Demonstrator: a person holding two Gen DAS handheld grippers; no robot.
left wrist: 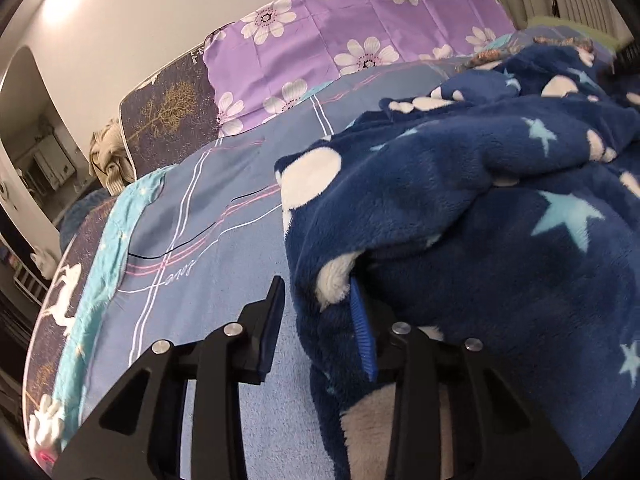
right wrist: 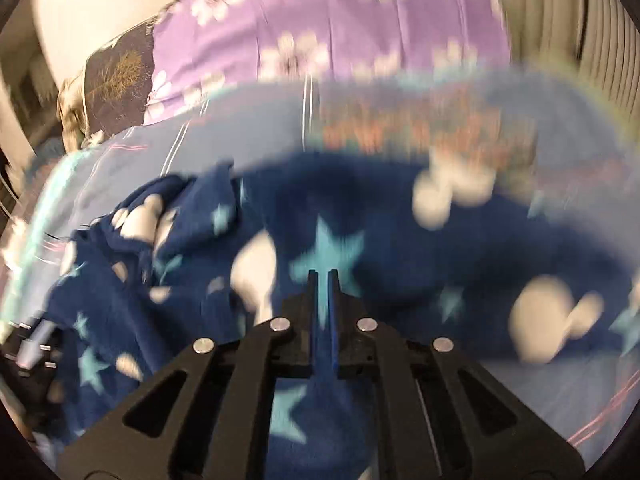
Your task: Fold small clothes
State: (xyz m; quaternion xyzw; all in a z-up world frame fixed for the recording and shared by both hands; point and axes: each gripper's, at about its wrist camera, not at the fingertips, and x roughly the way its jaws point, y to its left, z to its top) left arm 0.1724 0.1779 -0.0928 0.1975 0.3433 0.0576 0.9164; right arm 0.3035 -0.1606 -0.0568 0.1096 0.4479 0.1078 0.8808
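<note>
A fluffy dark blue garment (left wrist: 500, 216) with light blue stars and white patches lies crumpled on the blue checked bedsheet (left wrist: 224, 200). My left gripper (left wrist: 316, 300) is open at the garment's left edge; its right finger (left wrist: 362, 332) is tucked under a fold of the fleece and its left finger stands over bare sheet. In the blurred right wrist view, my right gripper (right wrist: 323, 280) is shut on the same garment (right wrist: 360, 248), with blue fleece pinched between the jaws.
A purple flowered pillow (left wrist: 352, 36) leans on the wall at the head of the bed. A dark cushion with a gold tree (left wrist: 168, 120) and a beige bundle (left wrist: 108, 160) sit at the far left. The bed's left edge (left wrist: 52, 320) drops off.
</note>
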